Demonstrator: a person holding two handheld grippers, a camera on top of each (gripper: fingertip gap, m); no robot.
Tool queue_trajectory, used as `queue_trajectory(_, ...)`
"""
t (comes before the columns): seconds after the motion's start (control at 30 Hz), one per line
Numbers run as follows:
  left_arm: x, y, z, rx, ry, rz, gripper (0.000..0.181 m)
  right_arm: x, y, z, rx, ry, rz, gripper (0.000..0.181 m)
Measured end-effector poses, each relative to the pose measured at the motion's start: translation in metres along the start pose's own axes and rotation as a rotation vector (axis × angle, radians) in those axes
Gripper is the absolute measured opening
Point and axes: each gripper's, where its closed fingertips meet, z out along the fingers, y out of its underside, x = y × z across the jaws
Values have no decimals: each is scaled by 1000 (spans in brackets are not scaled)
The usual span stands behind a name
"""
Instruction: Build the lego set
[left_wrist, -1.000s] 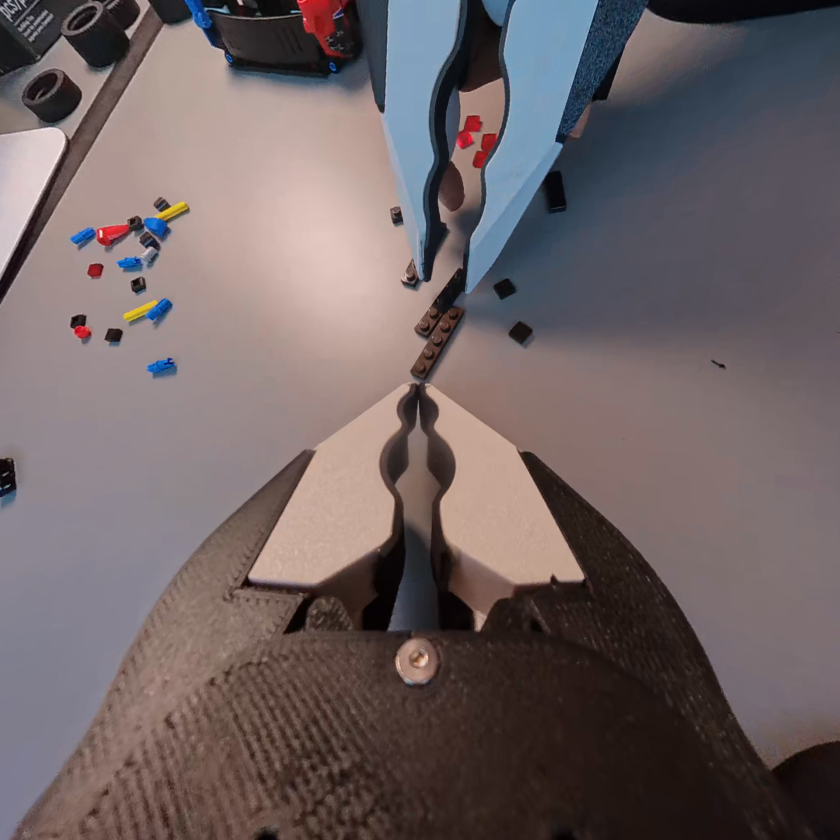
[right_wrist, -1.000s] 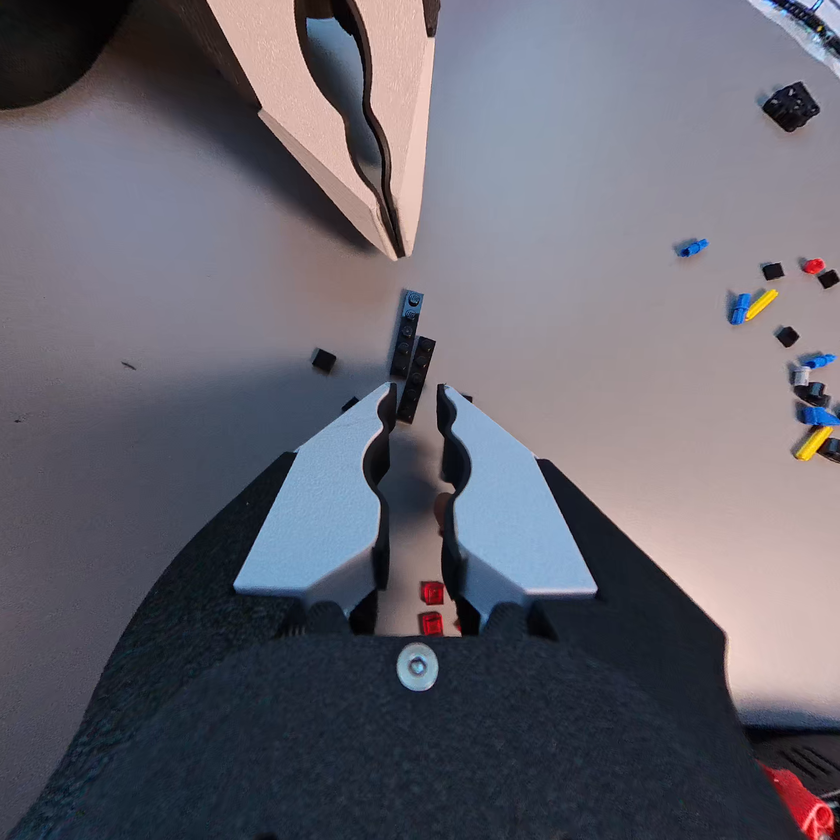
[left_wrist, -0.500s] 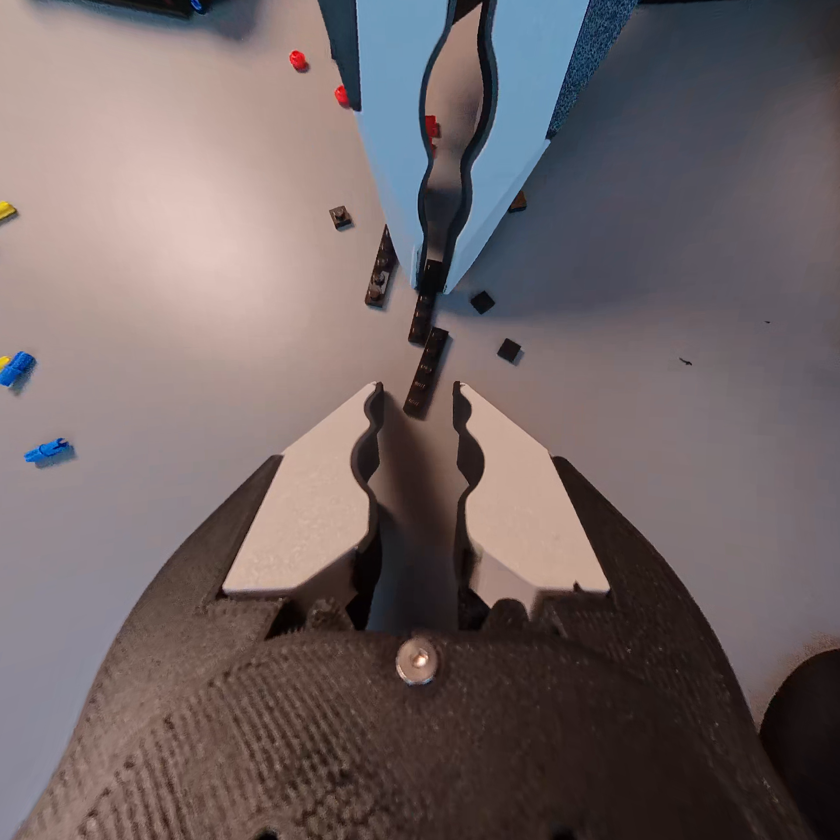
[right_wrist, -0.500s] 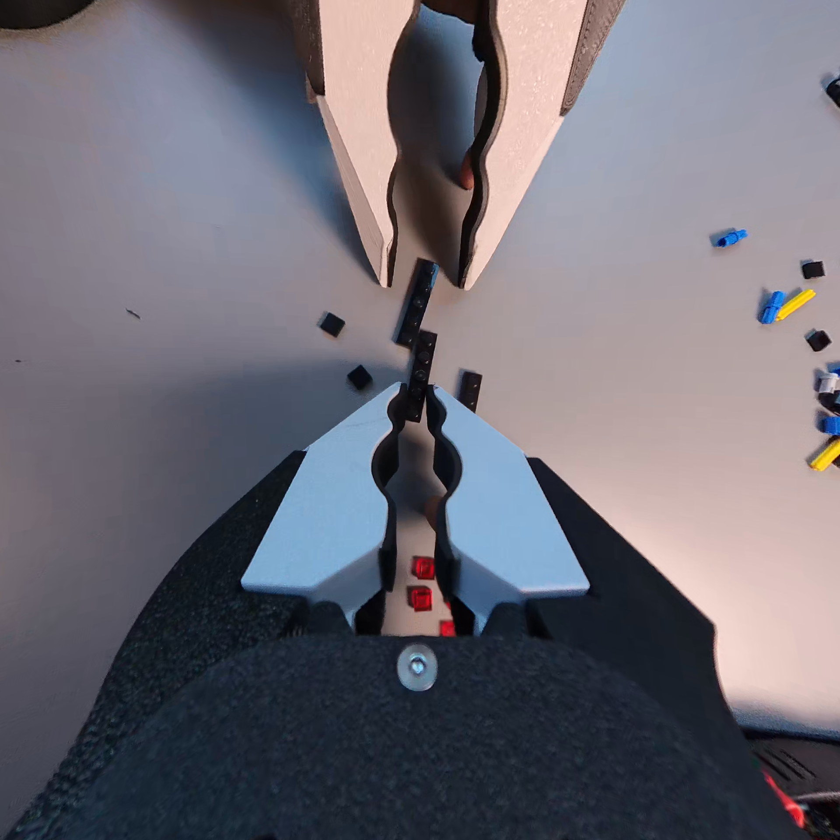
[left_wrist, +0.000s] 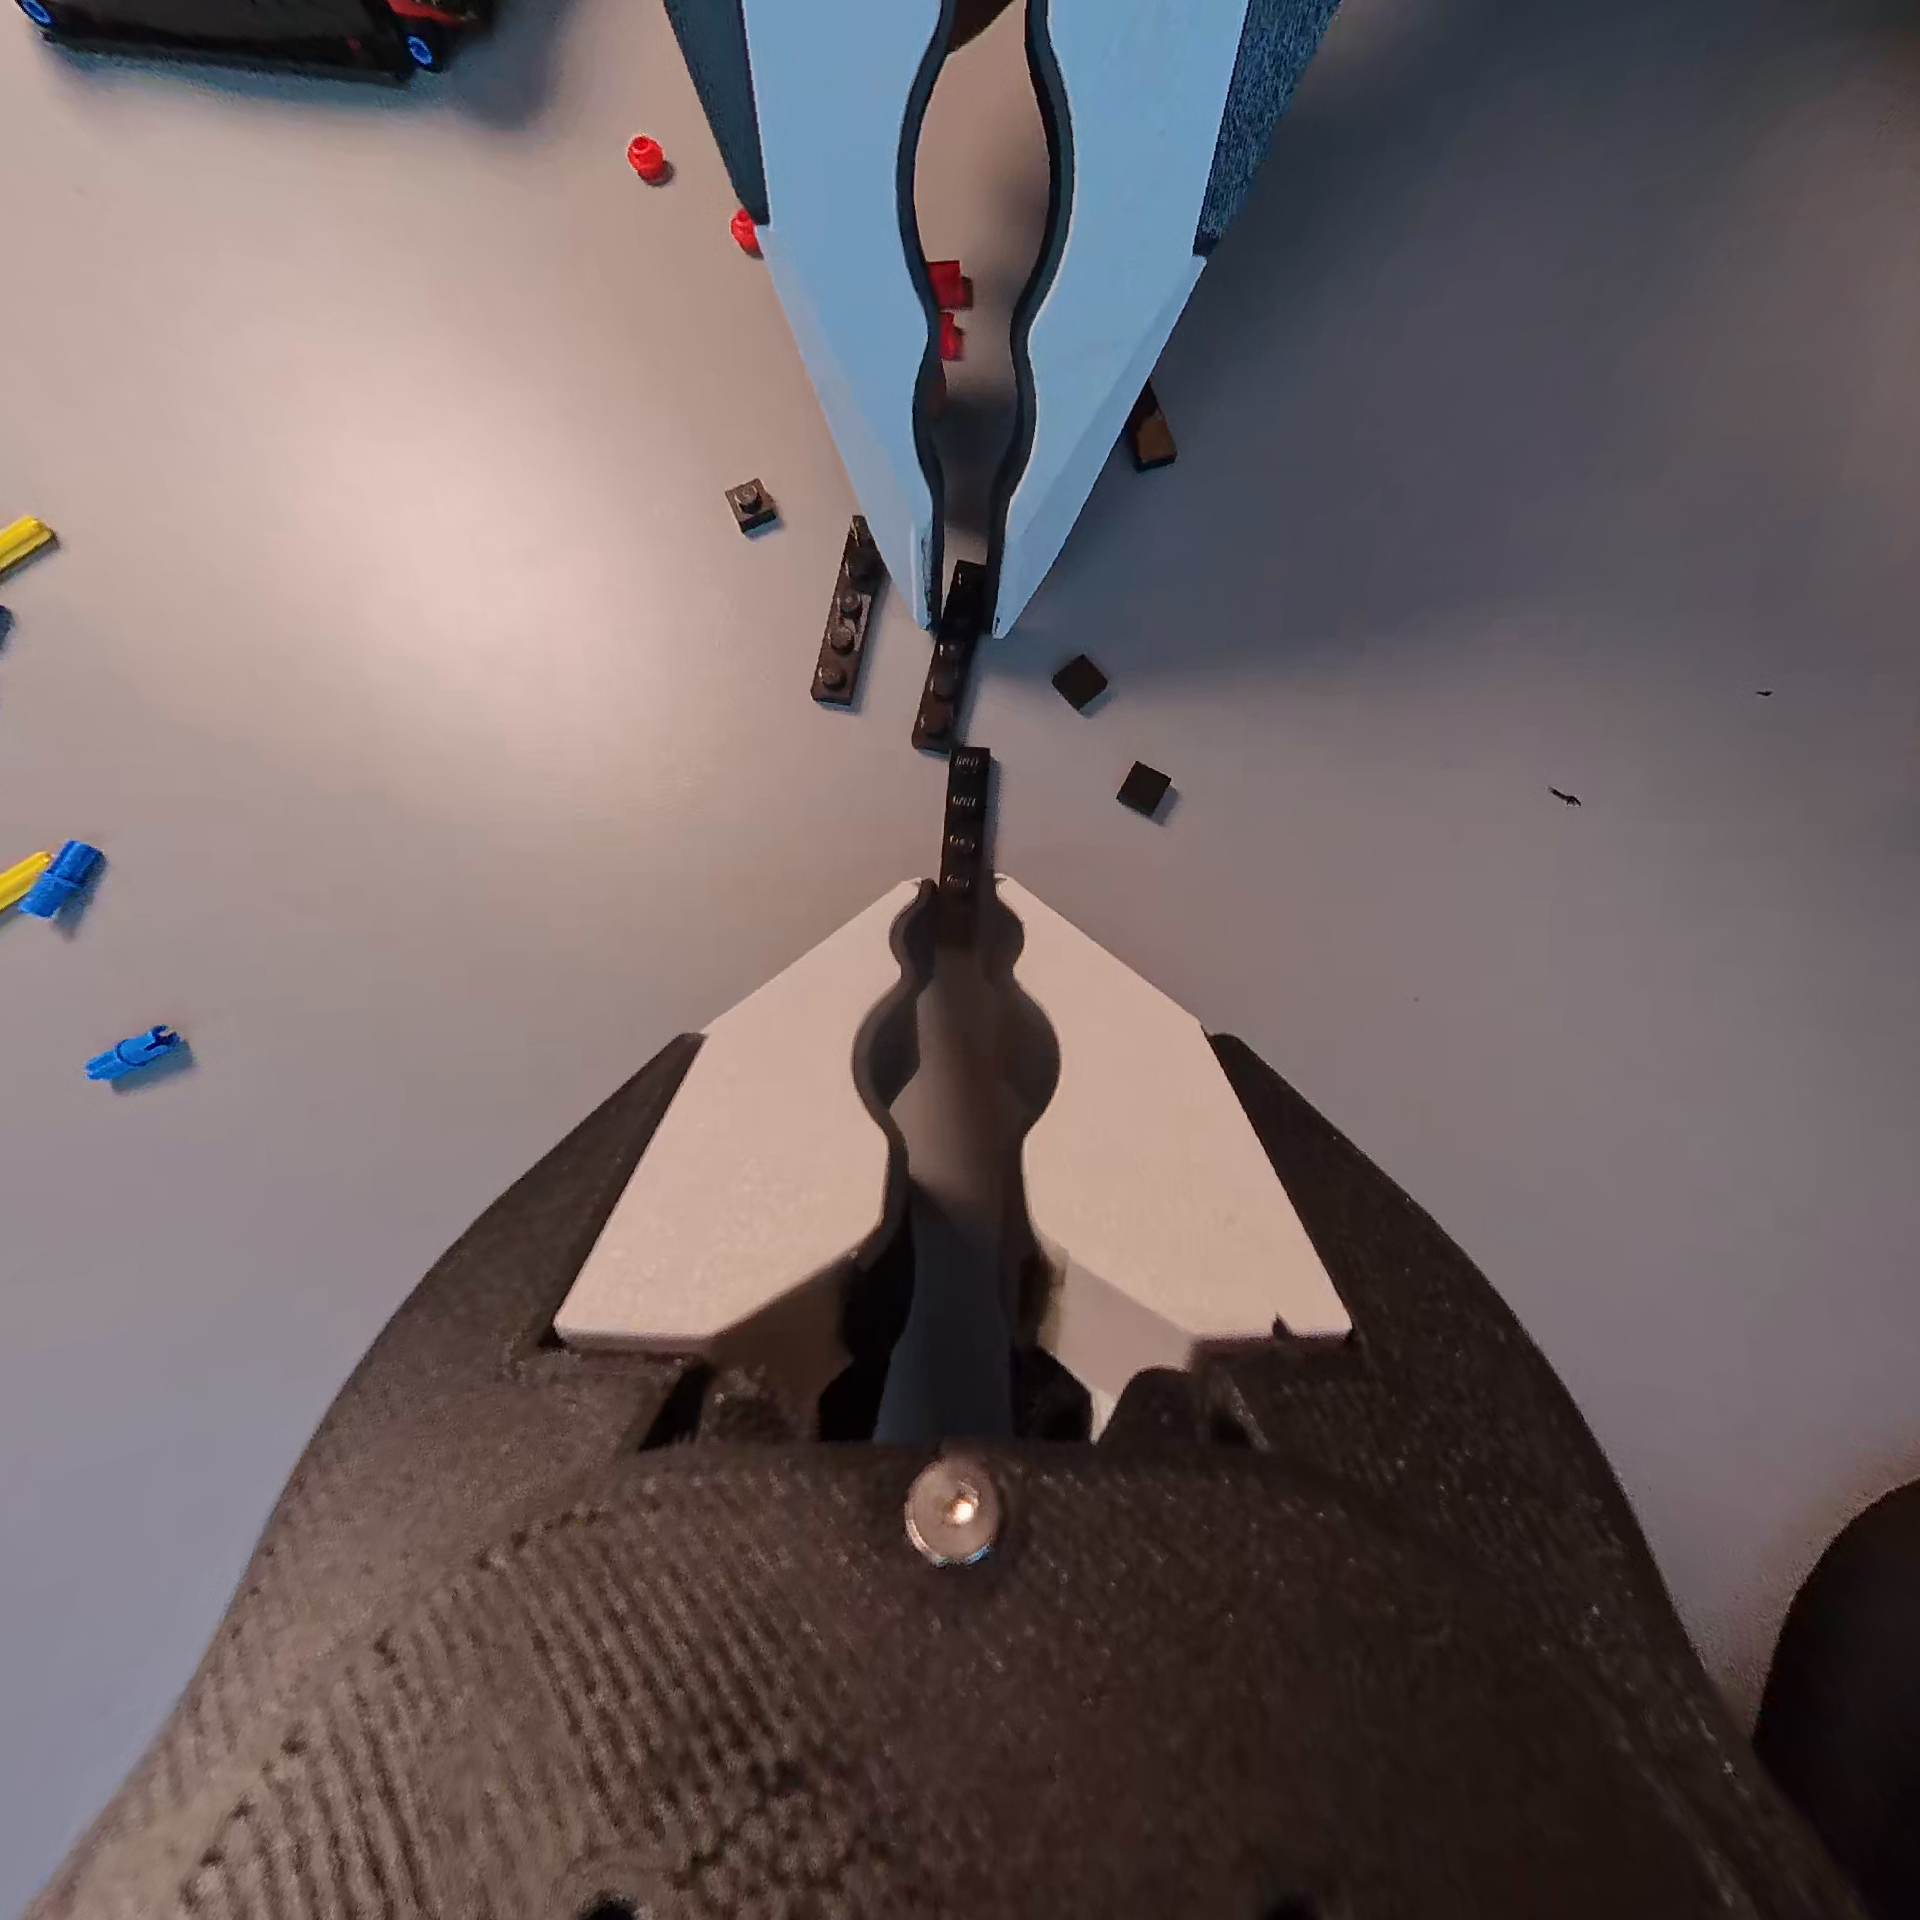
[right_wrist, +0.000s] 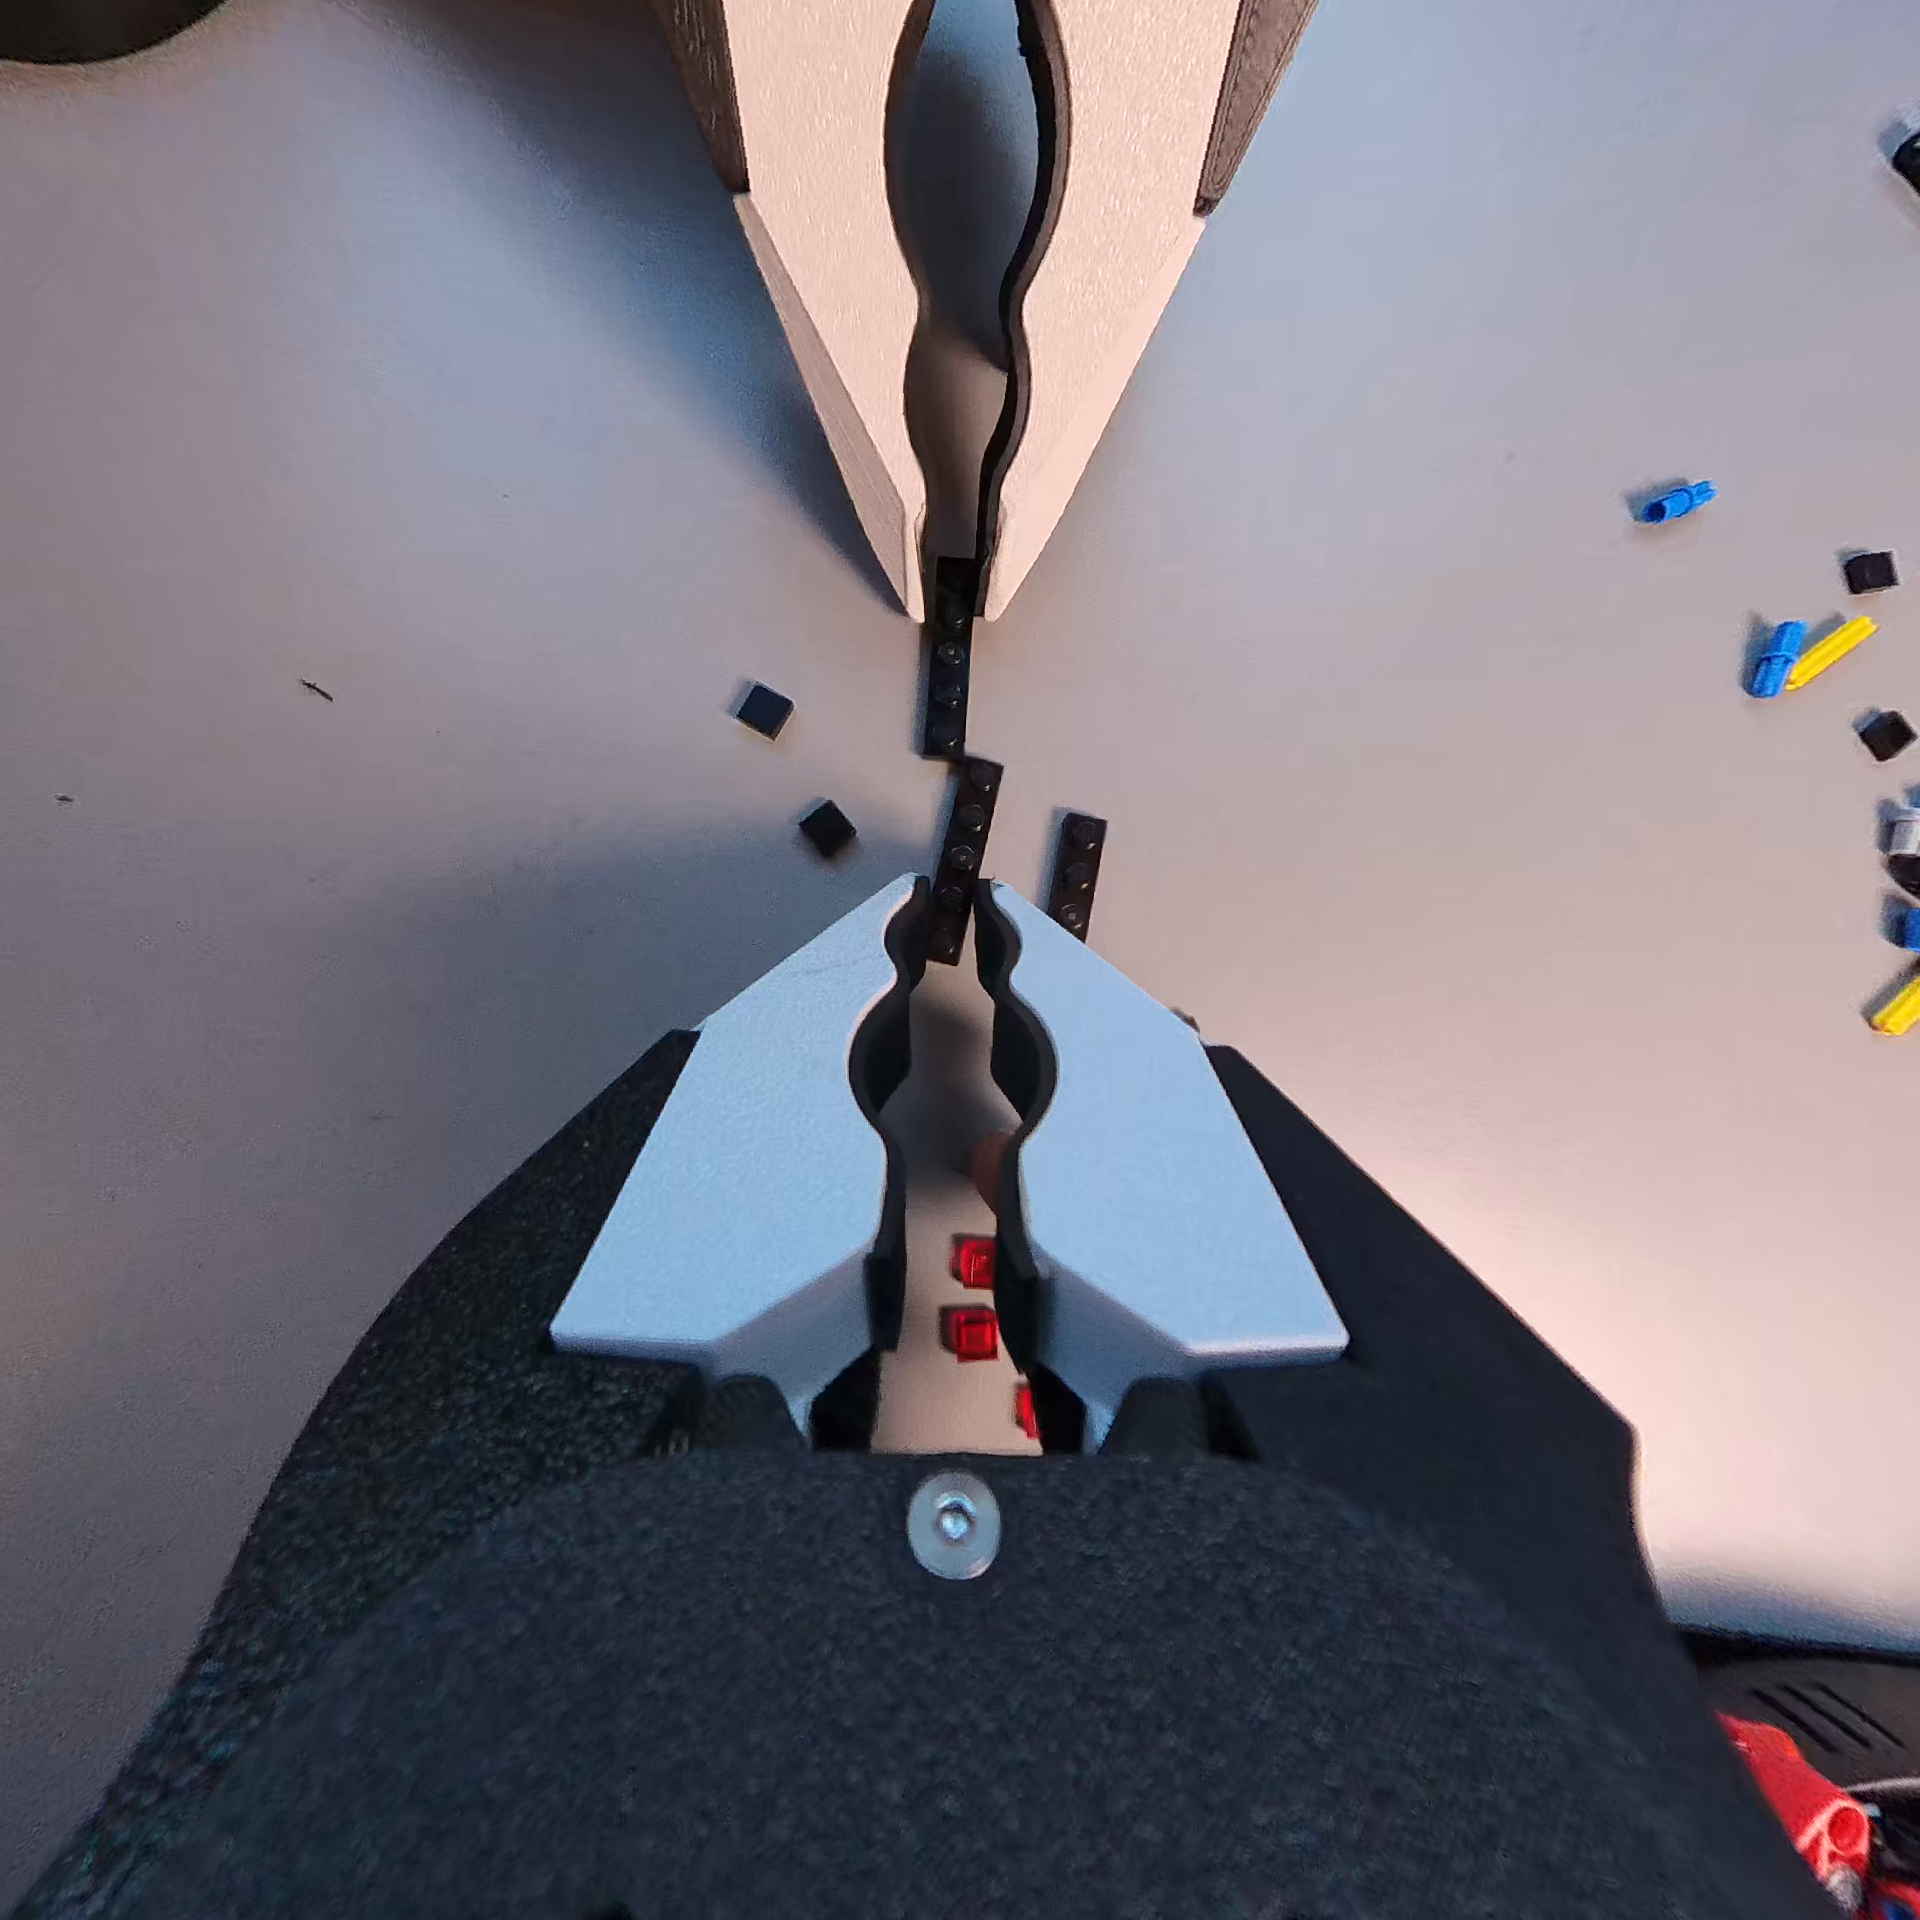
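- The left tool (left_wrist: 958, 891) sits low over a pale grey surface (left_wrist: 1455, 935), its two fingers drawn nearly together and pinching the near end of a narrow black studded plate (left_wrist: 964, 831).
- The right tool (right_wrist: 948, 896) faces it from the opposite side, fingers likewise almost closed on one end of a second narrow black plate (right_wrist: 964, 852).
- The two gripped plates point toward each other. Their free ends sit just beside one another, slightly out of line, midway between the two tools; whether they touch cannot be told.
- The gripped pair serves as the landmark for everything below, in the left wrist view.
- A third black plate (left_wrist: 847, 623) lies loose on the surface just left of the far plate, beside the right tool's tip.
- A small black square piece with one stud (left_wrist: 751, 506) lies a little farther left of that.
- Two small flat black tiles (left_wrist: 1078, 682) lie just right of the pair.
- Small red pieces (left_wrist: 646, 158) lie beyond the pair, near and under the right tool.
- Blue (left_wrist: 135, 1051) and yellow (left_wrist: 21, 540) pins lie well apart to the left.
- A dark, partly built model (left_wrist: 239, 36) sits at the far left edge.
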Motion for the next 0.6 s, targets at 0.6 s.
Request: queue_trajectory(0.6,3,-12,-2,40,70,-26,5,-10,-7,4,10,-51,-92,6)
